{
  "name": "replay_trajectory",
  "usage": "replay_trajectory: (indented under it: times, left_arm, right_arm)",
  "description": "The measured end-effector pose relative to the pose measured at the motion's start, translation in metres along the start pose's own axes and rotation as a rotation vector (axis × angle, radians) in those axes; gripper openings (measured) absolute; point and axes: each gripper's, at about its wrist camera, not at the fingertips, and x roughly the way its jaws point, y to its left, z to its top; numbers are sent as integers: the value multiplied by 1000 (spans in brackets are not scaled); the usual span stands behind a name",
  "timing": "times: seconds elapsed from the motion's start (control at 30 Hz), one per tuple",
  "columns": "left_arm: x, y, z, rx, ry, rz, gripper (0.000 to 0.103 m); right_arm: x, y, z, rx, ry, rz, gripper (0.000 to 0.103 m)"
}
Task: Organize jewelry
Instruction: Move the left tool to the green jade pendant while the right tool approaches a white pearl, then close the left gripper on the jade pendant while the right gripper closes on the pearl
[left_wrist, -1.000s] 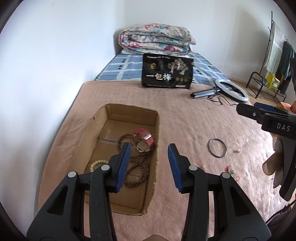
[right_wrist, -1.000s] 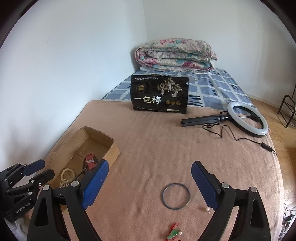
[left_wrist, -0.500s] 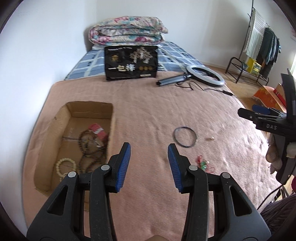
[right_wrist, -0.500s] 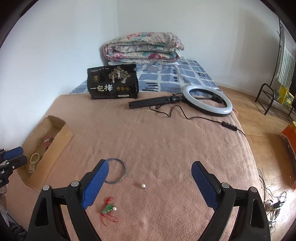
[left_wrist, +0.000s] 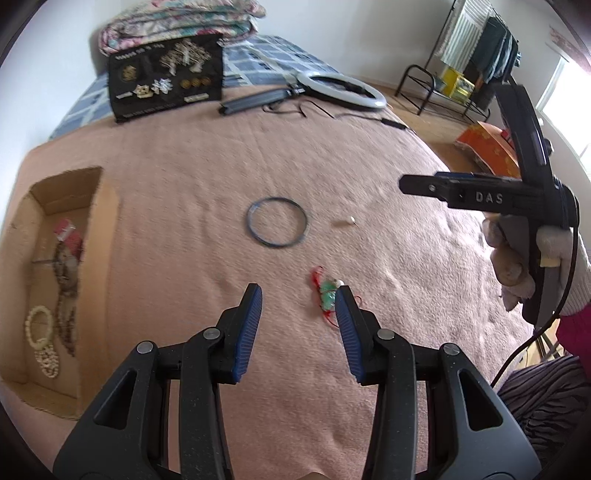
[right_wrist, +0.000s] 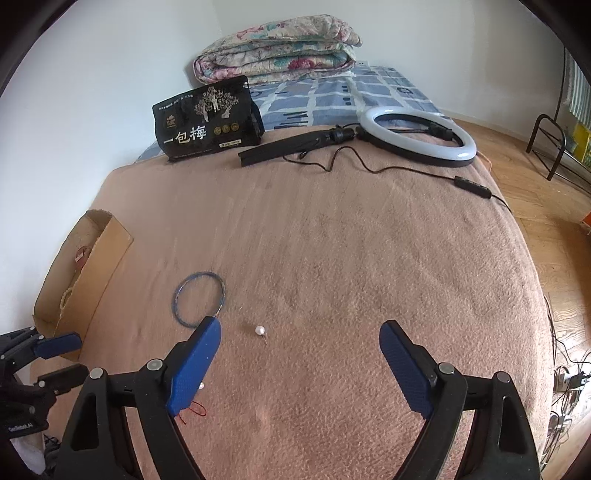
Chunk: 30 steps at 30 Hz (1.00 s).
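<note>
1. Jewelry lies scattered mid-frame on the pink blanket (left_wrist: 369, 147): a blue bangle (left_wrist: 276, 221), a loose pearl (right_wrist: 260, 330), and a green charm with red cord (left_wrist: 327, 297).
2. Left gripper (left_wrist: 298, 308) hangs low over the blanket, jaws apart and empty, and the charm sits right against its right-hand fingertip in the left wrist view, not between the pads.
3. Right gripper (right_wrist: 299, 349) is spread wide, nothing held; in its own view the pearl lies just ahead of its left fingertip, the bangle beyond at centre left.
4. Cardboard box (left_wrist: 107, 236) waits at the left edge of the frame, with a red watch (left_wrist: 68, 236) and bead strands (left_wrist: 40, 343) already inside.
5. Risks now, I'd say: close the left jaws from here and the pad could shove the charm aside or snag only the thin cord.
6. That pearl looks tiny and round: a pinch slightly off-centre may squirt it away across the soft nap.
7. Both tools are crowding the same patch, so a bump between them is possible.
</note>
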Motion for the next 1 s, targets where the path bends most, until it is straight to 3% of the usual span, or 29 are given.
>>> replay_trajectory:
  times: [0.27, 0.57, 1.0]
  left_arm:
    - [41, -14, -6, 38, 107, -59, 32]
    - [69, -29, -5, 93, 147, -44, 26]
    - [96, -26, -7, 113, 187, 0, 26]
  right_arm:
    - [23, 3, -5, -22, 90, 43, 72]
    - [37, 0, -4, -13, 138, 60, 50]
    - [60, 9, -1, -23, 181, 90, 40]
